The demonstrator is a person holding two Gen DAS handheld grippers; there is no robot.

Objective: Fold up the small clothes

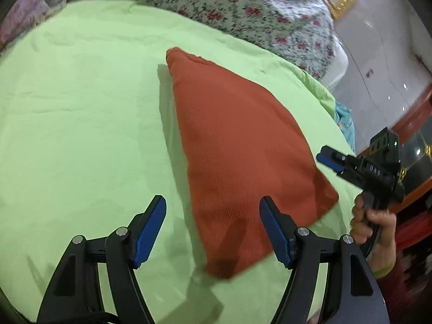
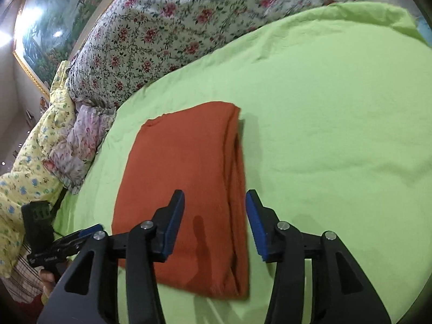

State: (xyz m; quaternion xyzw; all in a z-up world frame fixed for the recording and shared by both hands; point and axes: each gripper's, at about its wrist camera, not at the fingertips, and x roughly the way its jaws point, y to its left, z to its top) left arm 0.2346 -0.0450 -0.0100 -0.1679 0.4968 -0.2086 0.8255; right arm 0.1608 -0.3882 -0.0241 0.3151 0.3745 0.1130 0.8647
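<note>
A rust-orange knitted garment [image 1: 237, 145] lies folded flat in a rectangle on the light green sheet [image 1: 81, 124]. In the right wrist view it [image 2: 183, 178] shows stacked layers along its right edge. My left gripper [image 1: 213, 205] is open and empty, hovering above the garment's near end. My right gripper [image 2: 214, 199] is open and empty, above the garment's near right part. The right gripper also shows in the left wrist view [image 1: 328, 158], held off the garment's right corner. The left gripper shows at the lower left of the right wrist view [image 2: 90, 229].
A floral quilt [image 2: 167, 32] lies bunched along the far side of the bed. A yellow flowered cloth [image 2: 32, 145] and a pink bundle [image 2: 78, 145] lie at the left. The bed edge, a pale floor [image 1: 378, 62] and red-brown furniture [image 1: 413, 124] are to the right.
</note>
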